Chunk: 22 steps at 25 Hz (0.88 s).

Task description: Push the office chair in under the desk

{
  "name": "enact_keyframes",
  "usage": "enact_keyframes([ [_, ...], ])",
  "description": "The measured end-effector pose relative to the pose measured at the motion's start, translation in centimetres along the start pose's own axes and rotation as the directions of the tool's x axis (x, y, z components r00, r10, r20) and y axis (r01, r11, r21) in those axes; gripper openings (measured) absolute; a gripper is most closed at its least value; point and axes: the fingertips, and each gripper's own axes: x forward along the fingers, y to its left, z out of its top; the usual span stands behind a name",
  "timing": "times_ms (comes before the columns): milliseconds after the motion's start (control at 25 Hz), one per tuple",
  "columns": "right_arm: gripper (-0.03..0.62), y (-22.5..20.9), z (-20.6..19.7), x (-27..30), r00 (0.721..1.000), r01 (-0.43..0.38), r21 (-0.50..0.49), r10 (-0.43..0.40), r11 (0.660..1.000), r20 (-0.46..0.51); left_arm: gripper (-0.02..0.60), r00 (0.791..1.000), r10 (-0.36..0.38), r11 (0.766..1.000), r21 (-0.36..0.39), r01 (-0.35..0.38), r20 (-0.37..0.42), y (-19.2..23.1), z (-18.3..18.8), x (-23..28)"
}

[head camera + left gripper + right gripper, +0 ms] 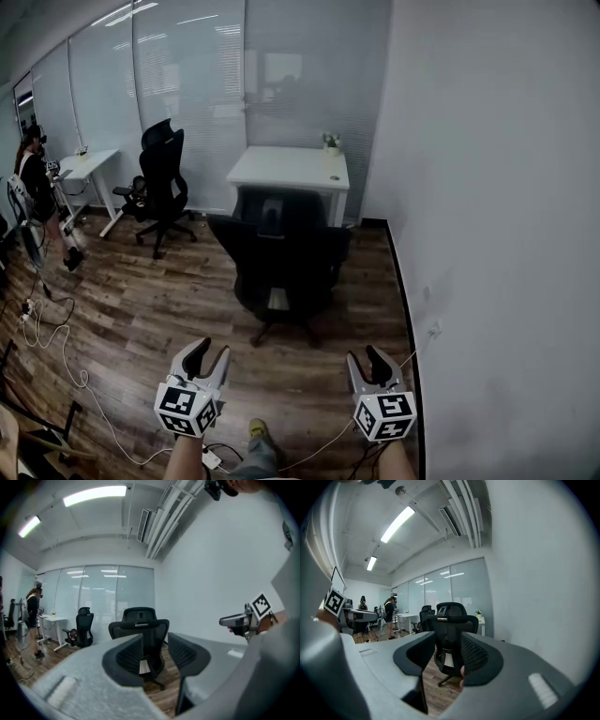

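- Head view: the office chair [286, 262] stands on the wooden floor [141, 319] in front of the white desk [291, 169], its back towards the person. Its seat looks near the desk edge but not under it, so I judge the push as not yet begun.
- The left gripper [208, 349] and right gripper [367, 354] are both held low and well short of the chair, touching nothing.
- The only container I can make out is a small pot [331, 146] at the desk's far corner, with a plant in it.
- Left gripper view: the claw [154, 644] is spread with nothing gripped. The chair's mesh back [140, 625] shows in the gap, some way off.
- Right gripper view: the claw [447, 653] is spread wide and also empty. The chair [450, 620] is framed between its jaws, with the desk just behind.
- What remains, by my reading, is the whole job: reach the chair back, set the grippers against it, and roll it in under the desk.
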Motion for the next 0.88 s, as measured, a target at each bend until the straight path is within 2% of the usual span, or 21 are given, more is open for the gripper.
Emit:
enact_keyframes([
  [200,0.169,-0.3,1.8,7.5,1.000,0.020,0.008,-0.020,1.000,-0.002,0.166,1.000,-0.016,1.000,-0.013,0.016,-0.012,5.8,1.0,6.4],
  [480,0.170,-0.3,4.0,18.0,0.999,0.054,0.000,-0.054,0.999,-0.008,0.172,0.997,-0.079,0.997,-0.008,0.079,-0.022,13.2,2.4,15.6],
  [680,0.170,0.6,4.7,23.5,0.996,0.083,-0.049,-0.084,0.995,-0.011,0.172,0.993,-0.117,0.993,-0.022,0.117,-0.021,17.6,2.1,20.1],
  [880,0.170,1.5,4.7,26.9,0.993,0.117,-0.044,-0.118,0.992,-0.022,0.176,0.985,-0.169,0.985,-0.024,0.169,-0.024,20.6,1.5,22.9],
])
